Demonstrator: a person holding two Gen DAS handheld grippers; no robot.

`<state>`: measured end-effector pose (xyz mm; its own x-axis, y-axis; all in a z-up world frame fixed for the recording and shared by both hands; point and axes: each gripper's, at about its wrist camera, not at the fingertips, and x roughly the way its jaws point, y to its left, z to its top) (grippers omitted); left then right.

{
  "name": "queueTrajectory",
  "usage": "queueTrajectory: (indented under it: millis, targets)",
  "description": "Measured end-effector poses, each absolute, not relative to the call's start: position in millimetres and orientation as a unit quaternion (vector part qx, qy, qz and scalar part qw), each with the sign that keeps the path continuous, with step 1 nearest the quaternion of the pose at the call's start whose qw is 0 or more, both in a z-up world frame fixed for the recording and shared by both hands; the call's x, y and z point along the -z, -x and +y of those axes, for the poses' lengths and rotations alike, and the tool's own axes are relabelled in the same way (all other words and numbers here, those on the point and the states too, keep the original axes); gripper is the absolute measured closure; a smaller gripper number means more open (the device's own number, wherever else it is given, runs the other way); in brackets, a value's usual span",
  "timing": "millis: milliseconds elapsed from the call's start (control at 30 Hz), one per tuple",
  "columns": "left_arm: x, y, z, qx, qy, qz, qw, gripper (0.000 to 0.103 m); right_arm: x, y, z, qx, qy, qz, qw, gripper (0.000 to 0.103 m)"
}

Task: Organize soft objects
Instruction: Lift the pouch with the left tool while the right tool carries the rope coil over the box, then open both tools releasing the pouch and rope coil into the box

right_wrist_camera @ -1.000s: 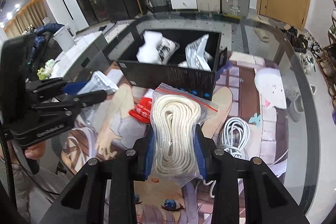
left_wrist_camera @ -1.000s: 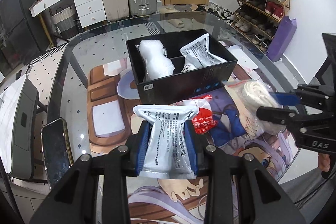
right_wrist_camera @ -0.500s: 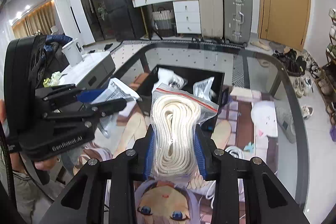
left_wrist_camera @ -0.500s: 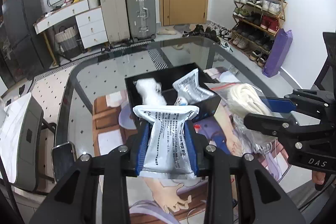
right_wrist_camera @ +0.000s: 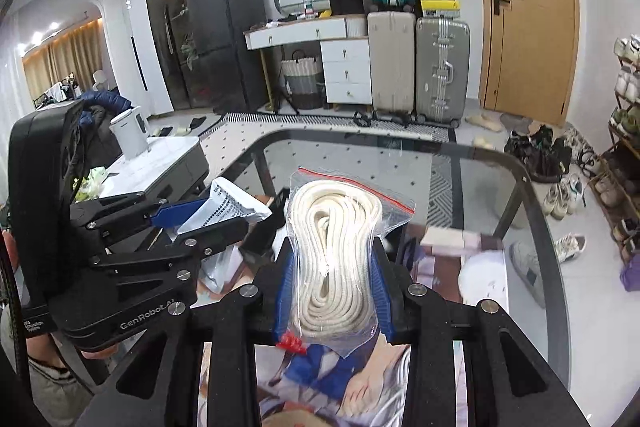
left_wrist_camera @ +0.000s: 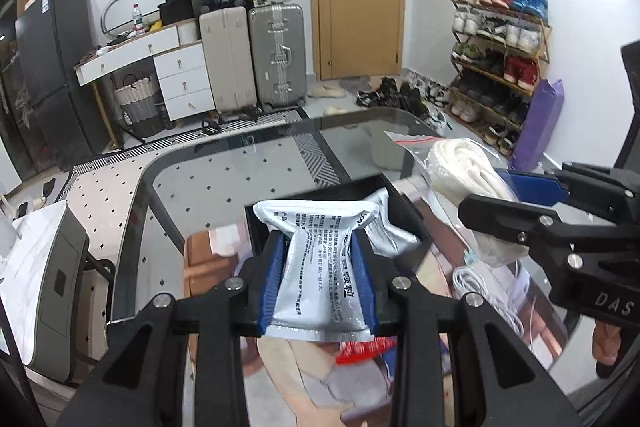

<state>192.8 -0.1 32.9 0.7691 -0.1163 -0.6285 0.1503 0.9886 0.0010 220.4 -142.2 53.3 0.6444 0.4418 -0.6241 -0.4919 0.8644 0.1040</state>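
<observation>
My left gripper (left_wrist_camera: 318, 279) is shut on a silver foil pouch (left_wrist_camera: 320, 267) with black print, held high above the glass table. My right gripper (right_wrist_camera: 332, 291) is shut on a clear zip bag of coiled white rope (right_wrist_camera: 334, 251). The rope bag also shows in the left wrist view (left_wrist_camera: 468, 187), and the silver pouch in the right wrist view (right_wrist_camera: 224, 207). The black box (left_wrist_camera: 400, 203) lies below and beyond the left gripper, mostly hidden, with another silver pouch (left_wrist_camera: 386, 231) inside it.
A red packet (left_wrist_camera: 362, 351) and a white cable coil (left_wrist_camera: 480, 283) lie on the printed mat (left_wrist_camera: 304, 387) on the glass table (left_wrist_camera: 240, 167). Suitcases (left_wrist_camera: 276, 55), drawers and a shoe rack (left_wrist_camera: 500, 67) stand beyond.
Both grippers have risen well above the table and tilted up, each still holding its item. The black box now sits lower in view and is mostly hidden behind them.
</observation>
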Motion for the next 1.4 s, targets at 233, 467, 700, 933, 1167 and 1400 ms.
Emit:
queueTrajectory:
  millis: [233, 467, 700, 933, 1167, 1400]
  targets:
    - [-33, -217, 8, 0.063, 0.0, 0.327, 0.943, 0.071, -50, -246, -132, -0.252, 0.035, 0.325, 0.911, 0.069]
    - [-21, -242, 16, 0.049, 0.029, 0.333, 0.941, 0.071, -37, -278, -125, -0.248, 0.018, 0.335, 0.909, 0.069]
    - [0, -261, 14, 0.034, 0.04, 0.354, 0.934, 0.071, -15, -304, -119, -0.25, 0.004, 0.359, 0.899, 0.069]
    - [18, -273, 13, 0.025, 0.044, 0.376, 0.925, 0.071, 14, -317, -115, -0.251, -0.005, 0.394, 0.884, 0.069]
    - [29, -275, 13, 0.021, 0.042, 0.389, 0.92, 0.07, 26, -317, -113, -0.253, -0.005, 0.4, 0.881, 0.069]
    - [30, -276, 17, 0.019, 0.051, 0.397, 0.916, 0.062, 34, -320, -114, -0.257, -0.007, 0.406, 0.877, 0.069]
